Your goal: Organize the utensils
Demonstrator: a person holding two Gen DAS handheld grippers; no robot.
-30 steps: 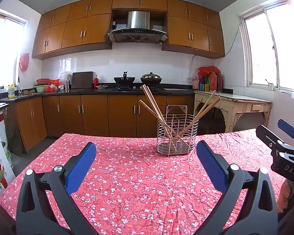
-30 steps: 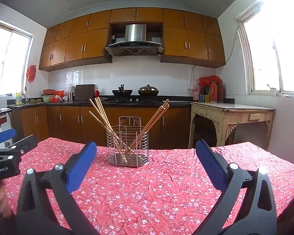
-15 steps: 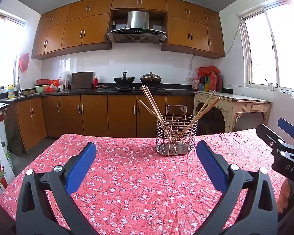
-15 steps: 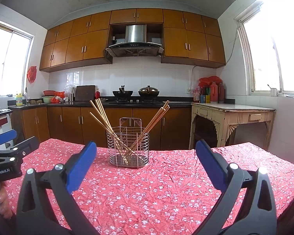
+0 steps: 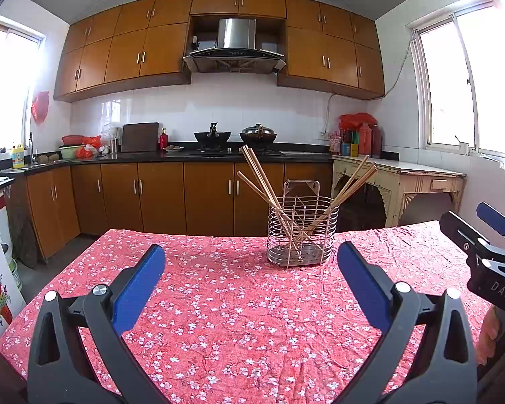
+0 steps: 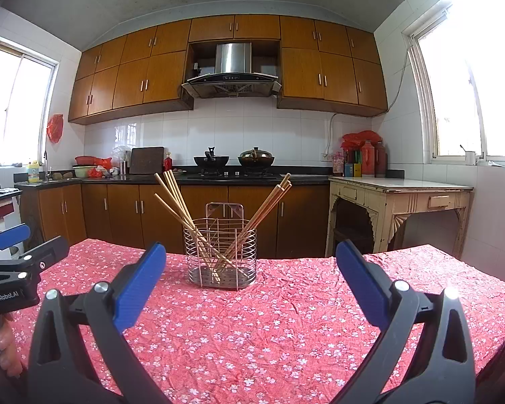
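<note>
A wire utensil basket (image 5: 302,235) stands on the red floral tablecloth (image 5: 225,303) toward the far side. Several wooden chopsticks (image 5: 262,181) lean out of it to both sides. It also shows in the right wrist view (image 6: 221,256), with the chopsticks (image 6: 178,202) fanned left and right. My left gripper (image 5: 250,279) is open and empty, held above the near half of the table, short of the basket. My right gripper (image 6: 250,281) is open and empty, also short of the basket. The right gripper shows at the right edge of the left wrist view (image 5: 488,245); the left gripper shows at the left edge of the right wrist view (image 6: 13,262).
Kitchen counters with brown cabinets (image 5: 185,198), a stove with two pots (image 5: 235,136) and a range hood lie behind the table. A cream side table (image 6: 400,202) stands at the right wall under a window. The table's far edge (image 5: 185,234) lies just behind the basket.
Both grippers stay open and empty. The right wrist view has tilted slightly upward, so the basket sits a little lower in it. The left view is nearly unchanged.
</note>
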